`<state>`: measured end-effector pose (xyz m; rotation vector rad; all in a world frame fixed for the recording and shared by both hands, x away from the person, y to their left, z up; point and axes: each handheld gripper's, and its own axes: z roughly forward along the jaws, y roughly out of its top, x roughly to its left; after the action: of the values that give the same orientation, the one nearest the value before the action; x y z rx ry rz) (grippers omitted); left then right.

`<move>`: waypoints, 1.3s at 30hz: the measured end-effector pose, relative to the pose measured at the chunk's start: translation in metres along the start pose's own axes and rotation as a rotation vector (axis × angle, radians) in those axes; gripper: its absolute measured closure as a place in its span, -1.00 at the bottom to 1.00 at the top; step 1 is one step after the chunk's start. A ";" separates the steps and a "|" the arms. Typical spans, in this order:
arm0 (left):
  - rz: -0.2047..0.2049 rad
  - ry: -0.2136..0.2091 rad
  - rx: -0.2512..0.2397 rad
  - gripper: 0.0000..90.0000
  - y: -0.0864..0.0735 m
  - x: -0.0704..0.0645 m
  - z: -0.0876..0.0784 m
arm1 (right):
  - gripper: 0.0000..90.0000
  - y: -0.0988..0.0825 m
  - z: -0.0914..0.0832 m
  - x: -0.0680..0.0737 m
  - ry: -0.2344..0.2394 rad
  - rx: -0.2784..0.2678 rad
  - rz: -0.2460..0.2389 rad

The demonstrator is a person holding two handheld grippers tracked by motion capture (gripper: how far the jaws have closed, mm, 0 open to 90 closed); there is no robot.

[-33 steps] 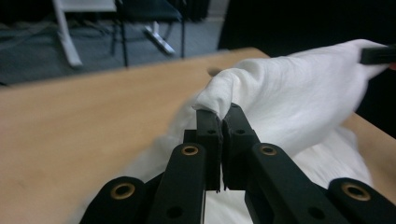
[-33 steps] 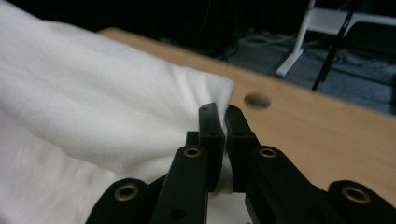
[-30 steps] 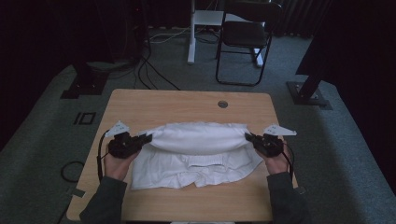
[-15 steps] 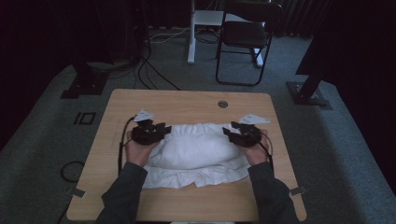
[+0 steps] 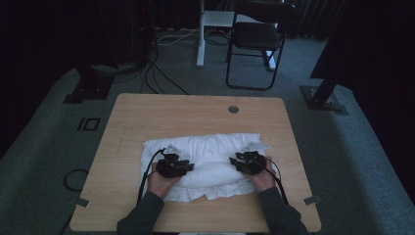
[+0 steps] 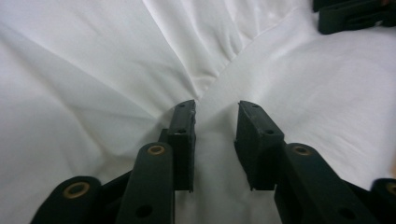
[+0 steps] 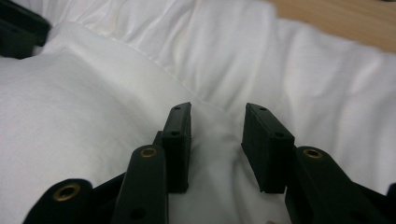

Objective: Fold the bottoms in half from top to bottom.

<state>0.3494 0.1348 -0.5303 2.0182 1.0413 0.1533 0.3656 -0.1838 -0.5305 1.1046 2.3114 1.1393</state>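
Two grippers working fold on white cloth (image 5: 205, 161), lying mid-desk (image 5: 147, 112). Left gripper (image 6: 215, 123) and right gripper (image 7: 217, 126) jaws parted, just been closing, fabric ridge sitting between, unpinched. Next: closing onto folded edge evenly before lifting.

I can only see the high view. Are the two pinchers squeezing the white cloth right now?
Observer: Not the left gripper. Its jaws stand apart and have just been closing, with a ridge of the white cloth between them.
Operator: And the other one?
Observer: The right gripper is the same: jaws apart, just been closing, cloth between them, pads not pressing.
Operator: Can one camera see the other pincher?
Observer: Yes, the left gripper view shows the right gripper's black tips in its top right corner.
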 end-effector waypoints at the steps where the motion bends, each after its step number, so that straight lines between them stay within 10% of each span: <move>1: 0.000 0.000 0.000 0.45 0.000 0.000 0.000 | 0.37 0.000 0.000 0.000 0.000 0.000 0.000; 6: -0.011 0.038 -0.091 0.38 -0.014 -0.005 -0.034 | 0.40 -0.011 -0.032 0.004 -0.051 -0.103 -0.018; 10: 0.000 0.171 0.042 0.41 -0.039 0.002 -0.030 | 0.38 -0.032 -0.027 0.004 -0.066 0.013 -0.030; 19: -0.010 0.258 0.029 0.41 -0.036 0.020 -0.018 | 0.34 -0.036 -0.005 -0.002 -0.009 0.020 0.022; 26: -0.123 0.425 0.007 -0.23 -0.012 0.056 -0.022 | 0.34 -0.021 0.015 -0.004 -0.005 0.009 0.061; 28: -0.174 0.521 -0.021 -0.68 -0.011 0.069 -0.029 | 0.34 -0.014 0.024 -0.005 -0.003 0.008 0.075; 39: -0.255 0.582 0.044 -1.00 -0.022 0.089 -0.023 | 0.34 -0.011 0.030 -0.007 0.004 -0.002 0.092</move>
<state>0.3830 0.2198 -0.5544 1.8977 1.6624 0.6116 0.3820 -0.1780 -0.5581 1.2206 2.2824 1.1780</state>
